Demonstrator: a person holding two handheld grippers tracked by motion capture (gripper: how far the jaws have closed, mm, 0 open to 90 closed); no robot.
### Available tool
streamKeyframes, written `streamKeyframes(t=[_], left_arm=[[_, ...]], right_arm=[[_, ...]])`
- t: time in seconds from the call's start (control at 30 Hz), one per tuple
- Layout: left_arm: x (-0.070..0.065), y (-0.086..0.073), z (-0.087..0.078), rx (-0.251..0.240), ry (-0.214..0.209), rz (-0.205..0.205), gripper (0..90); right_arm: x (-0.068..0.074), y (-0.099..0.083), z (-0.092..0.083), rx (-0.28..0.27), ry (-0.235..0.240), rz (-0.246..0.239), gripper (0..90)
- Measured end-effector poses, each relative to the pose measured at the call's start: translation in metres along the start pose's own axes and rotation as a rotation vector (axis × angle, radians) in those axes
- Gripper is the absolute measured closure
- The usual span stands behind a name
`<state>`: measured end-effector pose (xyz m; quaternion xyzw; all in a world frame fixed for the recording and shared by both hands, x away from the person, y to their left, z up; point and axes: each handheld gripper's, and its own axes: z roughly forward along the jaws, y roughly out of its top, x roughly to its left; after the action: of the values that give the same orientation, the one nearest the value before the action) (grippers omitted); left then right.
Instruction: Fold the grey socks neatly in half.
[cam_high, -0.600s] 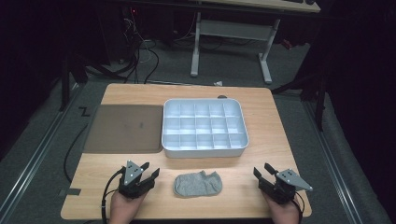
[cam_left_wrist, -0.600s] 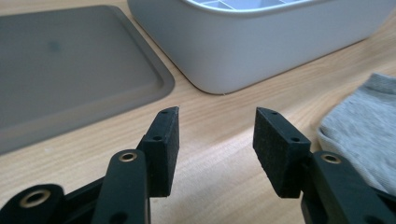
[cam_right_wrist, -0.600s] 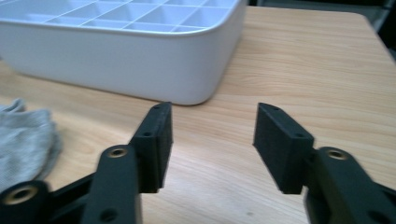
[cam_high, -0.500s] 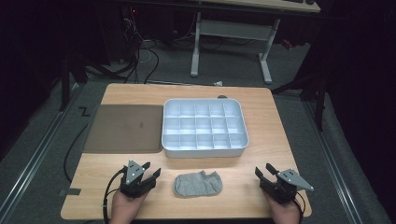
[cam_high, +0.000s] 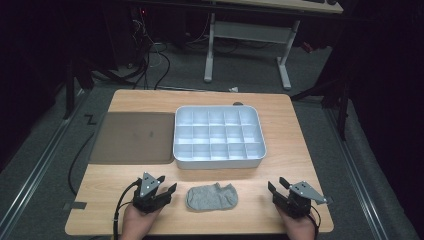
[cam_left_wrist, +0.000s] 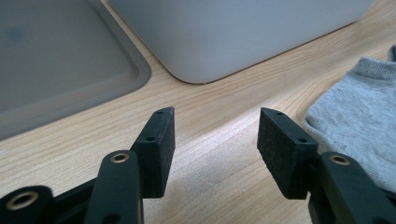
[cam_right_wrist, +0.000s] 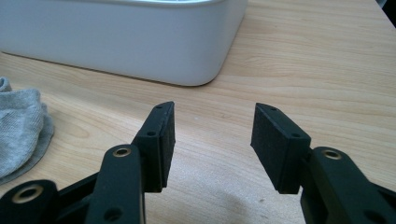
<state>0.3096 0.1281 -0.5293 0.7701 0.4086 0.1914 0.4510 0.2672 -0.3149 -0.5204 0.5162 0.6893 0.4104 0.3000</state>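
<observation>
Item one: a grey sock (cam_high: 212, 197), lying flat on the tabletop (cam_high: 300, 150) near its front edge, between our two tongs and touching neither. Item two: our left tongs (cam_high: 161, 187), jaws wide, nothing between them, just beside the sock's left end. Item three: our right tongs (cam_high: 277, 188), jaws wide and empty, a little apart from the sock's right end. Item four: a white compartment tray (cam_high: 218, 161) behind the sock. Item five: a brown flat tray (cam_high: 132, 137), touching the white one's left side.
</observation>
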Motion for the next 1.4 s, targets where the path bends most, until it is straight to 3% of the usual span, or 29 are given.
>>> streamKeyframes(t=[0.23,0.37,0.4,0.8,1.03,1.4], left_arm=[[-0.003,0.0,-0.001,-0.019,-0.018,-0.001,46.7],[-0.008,0.001,-0.001,-0.042,-0.038,0.001,46.9],[-0.013,0.001,0.0,-0.038,-0.057,0.005,46.9],[-0.031,0.002,0.003,-0.021,-0.103,0.031,47.4],[-0.045,0.004,0.008,0.014,-0.136,0.053,47.4],[-0.062,0.001,0.016,0.075,-0.124,0.138,49.4]], right_arm=[[0.003,0.001,-0.003,-0.007,-0.009,0.017,53.5],[0.009,0.003,-0.002,0.004,0.035,0.008,56.3],[0.015,0.005,0.0,0.006,0.046,-0.004,56.5],[0.048,0.009,0.005,0.029,0.133,-0.078,57.7],[0.068,0.011,0.012,0.07,0.199,-0.088,57.2],[0.093,0.011,0.031,0.179,0.277,-0.048,53.3]])
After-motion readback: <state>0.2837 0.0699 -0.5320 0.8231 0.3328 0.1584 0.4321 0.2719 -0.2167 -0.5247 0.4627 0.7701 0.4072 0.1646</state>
